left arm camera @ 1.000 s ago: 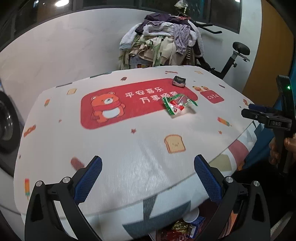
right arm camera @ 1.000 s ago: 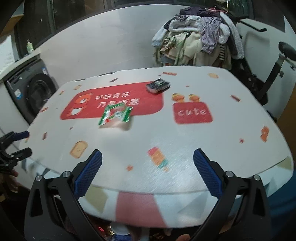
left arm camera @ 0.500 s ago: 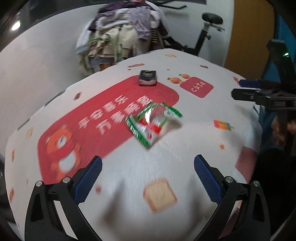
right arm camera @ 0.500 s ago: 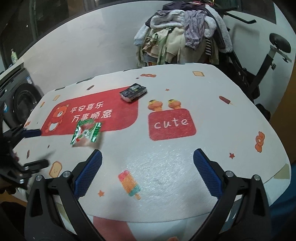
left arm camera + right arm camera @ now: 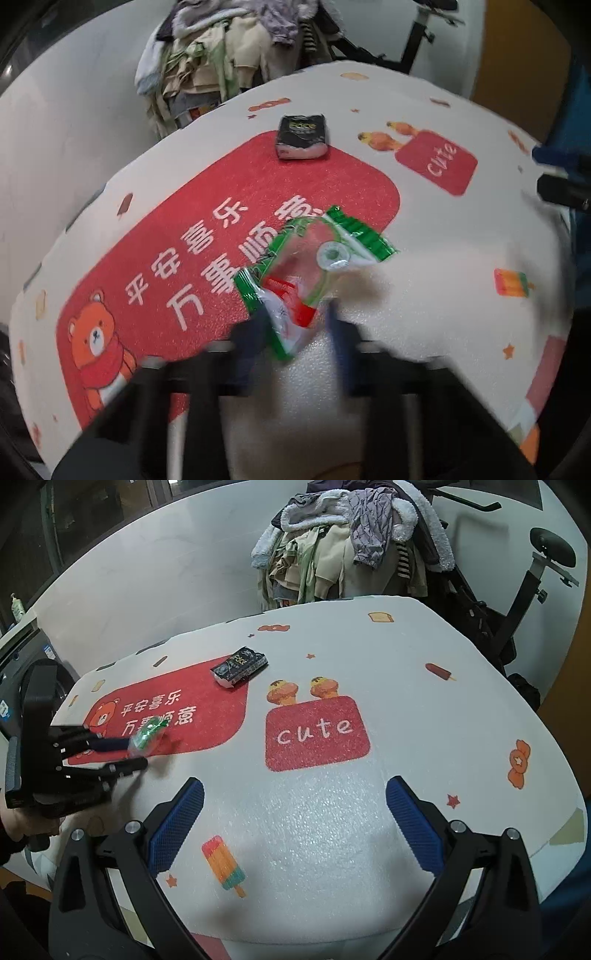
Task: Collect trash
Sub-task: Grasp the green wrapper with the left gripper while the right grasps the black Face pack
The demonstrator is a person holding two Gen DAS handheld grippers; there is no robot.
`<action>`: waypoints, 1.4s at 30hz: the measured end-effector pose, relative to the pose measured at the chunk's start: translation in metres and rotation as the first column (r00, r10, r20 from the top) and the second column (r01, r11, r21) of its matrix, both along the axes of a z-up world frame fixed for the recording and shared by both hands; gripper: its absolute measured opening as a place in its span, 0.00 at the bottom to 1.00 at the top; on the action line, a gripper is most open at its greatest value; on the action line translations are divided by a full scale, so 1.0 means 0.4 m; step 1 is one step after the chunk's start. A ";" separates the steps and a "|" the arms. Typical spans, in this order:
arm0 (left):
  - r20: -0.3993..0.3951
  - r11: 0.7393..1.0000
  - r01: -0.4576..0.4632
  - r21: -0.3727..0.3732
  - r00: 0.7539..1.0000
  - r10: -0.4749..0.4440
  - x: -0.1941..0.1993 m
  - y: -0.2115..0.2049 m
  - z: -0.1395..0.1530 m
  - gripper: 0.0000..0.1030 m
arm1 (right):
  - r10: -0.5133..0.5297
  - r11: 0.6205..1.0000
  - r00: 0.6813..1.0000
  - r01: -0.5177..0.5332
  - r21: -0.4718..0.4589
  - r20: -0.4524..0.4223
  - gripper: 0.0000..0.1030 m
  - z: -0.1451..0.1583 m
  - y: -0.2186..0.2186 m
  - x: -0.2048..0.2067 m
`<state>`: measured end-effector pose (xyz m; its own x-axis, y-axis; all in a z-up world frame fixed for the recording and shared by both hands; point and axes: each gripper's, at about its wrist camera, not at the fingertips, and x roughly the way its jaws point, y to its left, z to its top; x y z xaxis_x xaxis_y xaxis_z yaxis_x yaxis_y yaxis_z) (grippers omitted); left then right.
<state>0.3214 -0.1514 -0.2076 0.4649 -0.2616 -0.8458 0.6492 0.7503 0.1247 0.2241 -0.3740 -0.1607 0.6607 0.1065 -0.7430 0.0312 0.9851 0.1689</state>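
Left claw (image 5: 295, 332) is seen closing around green wrapper (image 5: 314, 266) at frame centre, on bench (image 5: 424, 295); right claw (image 5: 291, 827) is spread, empty.

Left wrist cam sits right behind the left tongs (image 5: 295, 325), tilted steeply down and very close to the desk (image 5: 424, 295), with the green wrapper (image 5: 314, 266) almost under the lens. Right wrist cam looks forward over the right tongs (image 5: 293, 823) from further back, so you get most of the desk top plus the clothes pile (image 5: 351, 542) behind. Both views share the red bear print, the black packet (image 5: 240, 666) and that wrapper; the right one also catches the left tongs at its left edge.
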 end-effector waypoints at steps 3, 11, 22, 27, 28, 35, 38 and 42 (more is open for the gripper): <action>-0.022 0.996 -0.028 -0.082 0.999 0.027 0.004 0.037 0.018 0.12 | 0.016 1.000 1.000 -0.016 -0.010 -0.005 0.94 0.002 0.009 0.020; -0.143 0.902 -0.217 -0.372 0.974 0.175 0.026 0.200 0.104 0.12 | 0.047 0.996 0.999 -0.046 0.074 -0.002 0.94 0.020 0.055 0.159; -0.094 0.926 -0.186 -0.328 0.982 0.164 0.019 0.233 0.119 0.50 | 0.050 0.996 0.997 -0.046 0.072 -0.053 0.93 -0.024 0.156 0.446; -0.212 0.893 -0.247 -0.375 0.961 0.177 0.066 0.214 0.068 0.62 | 0.081 0.997 0.995 -0.080 0.024 -0.059 0.93 -0.032 0.177 0.481; -0.223 0.889 -0.253 -0.381 0.959 0.177 0.075 0.203 0.059 0.62 | 0.082 0.996 0.995 -0.081 0.022 -0.062 0.93 -0.034 0.173 0.484; -0.034 0.987 -0.043 -0.153 0.999 0.038 0.041 0.080 0.031 0.75 | 0.054 0.996 0.996 -0.048 0.073 -0.076 0.93 -0.051 0.112 0.504; -0.067 0.989 -0.053 -0.138 0.997 0.044 0.070 0.070 0.011 0.74 | 0.040 0.996 0.996 -0.033 0.087 -0.084 0.93 -0.060 0.092 0.508; -0.077 0.983 -0.102 -0.154 0.993 0.091 0.106 0.090 0.008 0.29 | 0.028 0.992 0.995 -0.017 0.122 -0.094 0.93 -0.072 0.082 0.512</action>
